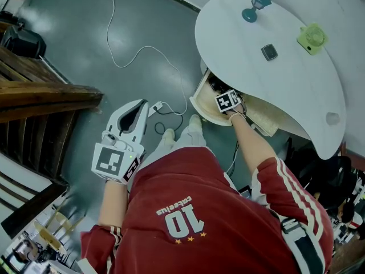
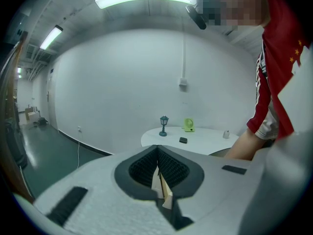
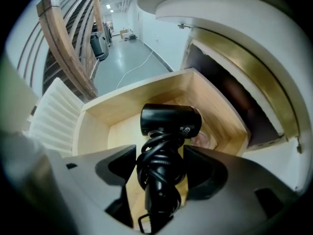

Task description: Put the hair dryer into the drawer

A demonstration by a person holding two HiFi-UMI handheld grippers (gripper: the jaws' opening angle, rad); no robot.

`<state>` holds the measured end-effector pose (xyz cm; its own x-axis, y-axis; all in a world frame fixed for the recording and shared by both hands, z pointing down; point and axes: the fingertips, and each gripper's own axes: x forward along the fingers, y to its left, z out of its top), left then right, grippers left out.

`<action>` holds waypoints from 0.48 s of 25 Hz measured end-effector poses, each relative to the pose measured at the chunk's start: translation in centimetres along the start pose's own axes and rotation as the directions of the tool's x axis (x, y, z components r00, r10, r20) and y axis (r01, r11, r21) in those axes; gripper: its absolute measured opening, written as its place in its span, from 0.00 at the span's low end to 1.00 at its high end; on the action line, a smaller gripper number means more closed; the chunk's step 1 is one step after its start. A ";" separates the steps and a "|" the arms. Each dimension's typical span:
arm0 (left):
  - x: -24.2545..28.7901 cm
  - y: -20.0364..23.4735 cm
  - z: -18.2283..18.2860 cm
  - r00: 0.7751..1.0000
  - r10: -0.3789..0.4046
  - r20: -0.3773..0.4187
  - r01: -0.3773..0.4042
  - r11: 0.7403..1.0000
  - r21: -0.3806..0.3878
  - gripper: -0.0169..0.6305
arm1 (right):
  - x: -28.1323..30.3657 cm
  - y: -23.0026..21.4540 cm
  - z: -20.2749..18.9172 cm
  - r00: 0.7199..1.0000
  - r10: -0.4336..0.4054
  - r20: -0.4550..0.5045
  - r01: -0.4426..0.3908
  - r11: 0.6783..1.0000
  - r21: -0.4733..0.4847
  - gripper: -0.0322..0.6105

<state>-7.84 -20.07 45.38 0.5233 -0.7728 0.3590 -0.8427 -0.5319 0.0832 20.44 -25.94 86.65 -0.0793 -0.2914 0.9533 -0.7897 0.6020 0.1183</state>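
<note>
The black hair dryer (image 3: 168, 124), its cord wound round the handle, lies inside the open wooden drawer (image 3: 146, 94) under the white table. My right gripper (image 3: 160, 156) points steeply down into that drawer and is open. The dryer's handle stands between the jaws, with slivers of wood showing on both sides of it. In the head view only the right gripper's marker cube (image 1: 227, 100) shows at the drawer (image 1: 201, 96); the dryer is mostly hidden there. My left gripper (image 1: 141, 103) hangs over the floor, away from the drawer, shut and empty (image 2: 157, 148).
The white table (image 1: 274, 21) carries a small teal lamp (image 1: 254, 5), a green fan (image 1: 312, 37) and a small dark object (image 1: 269, 52). A white cable (image 1: 142, 50) runs across the grey floor to a plug (image 1: 155, 105). Wooden stairs (image 1: 40, 96) stand at the left.
</note>
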 end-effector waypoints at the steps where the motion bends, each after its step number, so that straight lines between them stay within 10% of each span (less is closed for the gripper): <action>1: -0.1 0.0 0.0 1.000 0.000 0.002 0.000 1.000 -0.002 0.03 | -0.2 0.1 -0.2 1.000 0.012 -0.012 -0.012 1.000 -0.024 0.52; 12: -0.2 -0.5 0.0 1.000 -0.018 0.023 0.019 0.999 -0.026 0.03 | -0.8 0.6 -3.6 0.990 0.045 -0.137 -0.065 0.988 -0.141 0.45</action>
<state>-7.47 -19.65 45.31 0.5416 -0.7707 0.3356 -0.8356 -0.5374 0.1142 22.22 -22.67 86.94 -0.0313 -0.1595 0.9867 -0.6891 0.7185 0.0943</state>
